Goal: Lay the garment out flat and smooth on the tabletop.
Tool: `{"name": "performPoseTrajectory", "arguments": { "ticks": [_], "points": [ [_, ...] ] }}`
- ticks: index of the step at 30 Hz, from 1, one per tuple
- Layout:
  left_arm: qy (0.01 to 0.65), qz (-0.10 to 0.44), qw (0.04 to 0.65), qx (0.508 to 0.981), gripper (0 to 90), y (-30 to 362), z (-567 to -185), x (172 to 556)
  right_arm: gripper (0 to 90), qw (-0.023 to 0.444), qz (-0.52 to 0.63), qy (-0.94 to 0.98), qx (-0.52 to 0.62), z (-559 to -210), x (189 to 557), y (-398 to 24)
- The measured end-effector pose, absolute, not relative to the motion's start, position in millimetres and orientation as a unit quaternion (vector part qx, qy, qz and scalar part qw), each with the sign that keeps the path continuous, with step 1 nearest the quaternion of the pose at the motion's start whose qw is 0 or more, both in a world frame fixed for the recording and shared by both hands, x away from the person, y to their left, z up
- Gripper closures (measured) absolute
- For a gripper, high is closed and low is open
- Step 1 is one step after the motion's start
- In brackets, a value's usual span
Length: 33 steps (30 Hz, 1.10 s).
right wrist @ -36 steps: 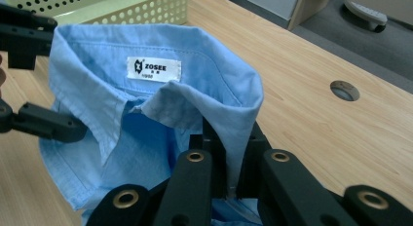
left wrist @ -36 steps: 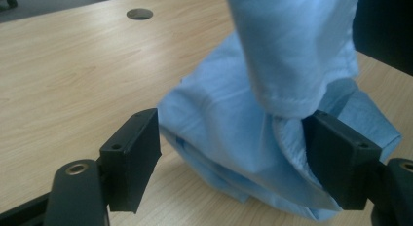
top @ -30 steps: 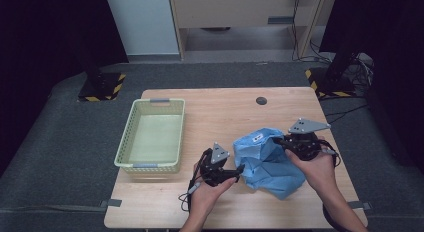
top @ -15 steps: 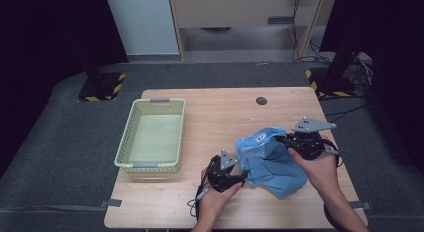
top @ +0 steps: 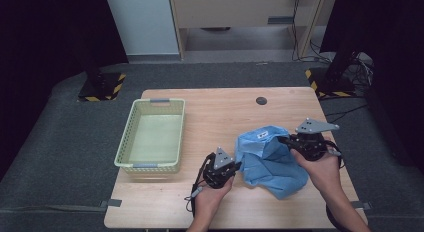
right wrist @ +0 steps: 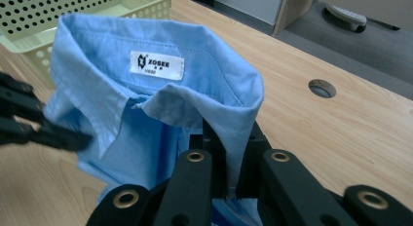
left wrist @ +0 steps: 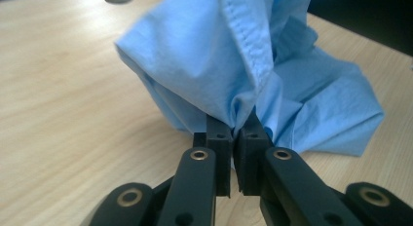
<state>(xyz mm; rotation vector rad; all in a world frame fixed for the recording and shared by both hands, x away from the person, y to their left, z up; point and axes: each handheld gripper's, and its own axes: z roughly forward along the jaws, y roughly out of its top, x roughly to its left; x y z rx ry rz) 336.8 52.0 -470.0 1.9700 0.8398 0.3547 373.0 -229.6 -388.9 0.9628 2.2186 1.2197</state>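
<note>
A crumpled light blue shirt (top: 270,162) lies on the near right of the wooden table (top: 215,112). My left gripper (top: 235,167) is at the shirt's left edge. Its jaws have just been closing, and in the left gripper view they are shut on a fold of the blue fabric (left wrist: 243,80). My right gripper (top: 286,140) holds the shirt's far right side. In the right gripper view it is shut on the collar (right wrist: 229,94), next to the white label (right wrist: 157,65). The collar stands lifted off the table.
A pale green plastic basket (top: 150,167) with nothing in it sits on the left of the table; its perforated wall (right wrist: 29,21) appears behind the shirt. A round cable hole (top: 261,100) lies at the table's far side. Dark floor surrounds the table.
The left gripper has moved right to the shirt's left edge and closed on the fabric. The right gripper has held its grip on the collar in place.
</note>
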Motion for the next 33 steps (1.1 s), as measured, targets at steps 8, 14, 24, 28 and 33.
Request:
{"name": "performPoseTrajectory", "arguments": {
  "ticks": [8, 14, 24, 28, 33],
  "points": [
    [0.335, 0.162, 0.471, 0.8, 87.4, 76, -436, 340, 86.5, 0.218, 0.434, 0.804, 0.344, -386, 371, -236],
    [0.327, 0.168, 0.458, 0.81, 87.5, 84, -413, 345, 86.4, 0.222, 0.429, 0.808, 0.338, -378, 369, -238],
    [0.307, 0.164, 0.393, 0.851, 89.1, 87, -390, 377, 86.4, 0.224, 0.415, 0.815, 0.336, -371, 382, -236],
    [0.307, 0.158, 0.368, 0.863, 88.9, 83, -391, 397, 86.4, 0.215, 0.407, 0.818, 0.346, -381, 401, -236],
    [0.313, 0.154, 0.339, 0.873, 88.4, 77, -399, 423, 86.3, 0.208, 0.4, 0.818, 0.357, -391, 421, -235]
  ]
}}
